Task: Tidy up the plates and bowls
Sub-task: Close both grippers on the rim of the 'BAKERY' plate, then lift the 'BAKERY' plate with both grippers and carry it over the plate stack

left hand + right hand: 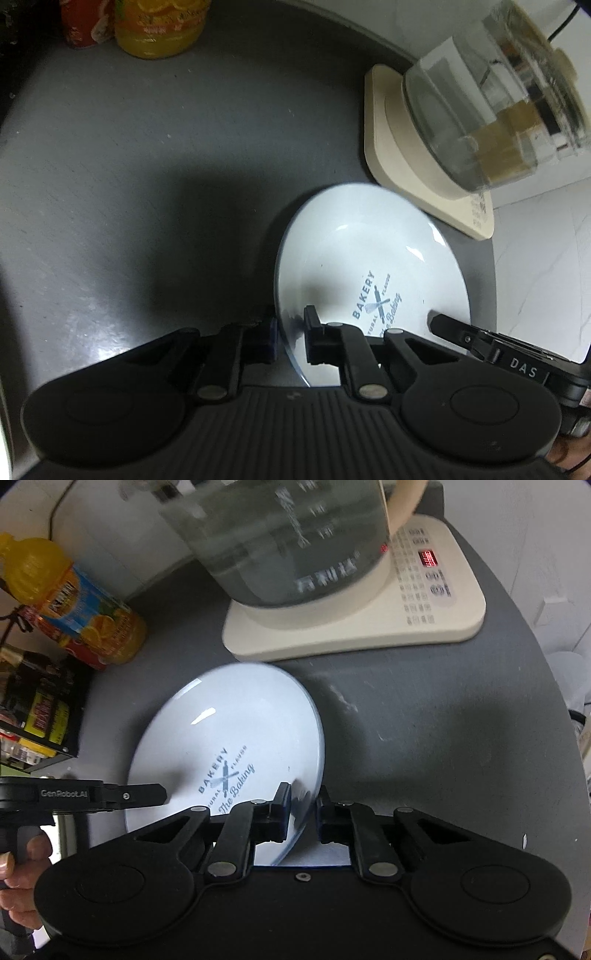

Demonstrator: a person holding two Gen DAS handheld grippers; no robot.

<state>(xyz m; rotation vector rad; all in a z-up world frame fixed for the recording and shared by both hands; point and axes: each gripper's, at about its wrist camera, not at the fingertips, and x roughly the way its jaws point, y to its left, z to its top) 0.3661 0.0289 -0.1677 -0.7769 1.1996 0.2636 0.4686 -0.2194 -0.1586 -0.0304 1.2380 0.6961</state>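
A white plate [362,251] printed with "BAKERY" sits tilted just above the dark grey table [147,184]. My left gripper [291,332] is shut on its left rim, one finger over the plate and one under its edge. In the right wrist view the same plate [236,716] has its right rim pinched between the fingers of my right gripper [303,808]. Each gripper also shows in the other's view: the right gripper [461,332] at the plate's far side, and the left gripper [140,795] with a hand [22,864] on its handle.
A glass kettle [288,542] on a cream base [424,602] with a lit red display stands just beyond the plate. An orange juice bottle [74,602], a red can [79,26] and stacked boxes [40,709] line the table's back left. The table edge [561,738] curves at right.
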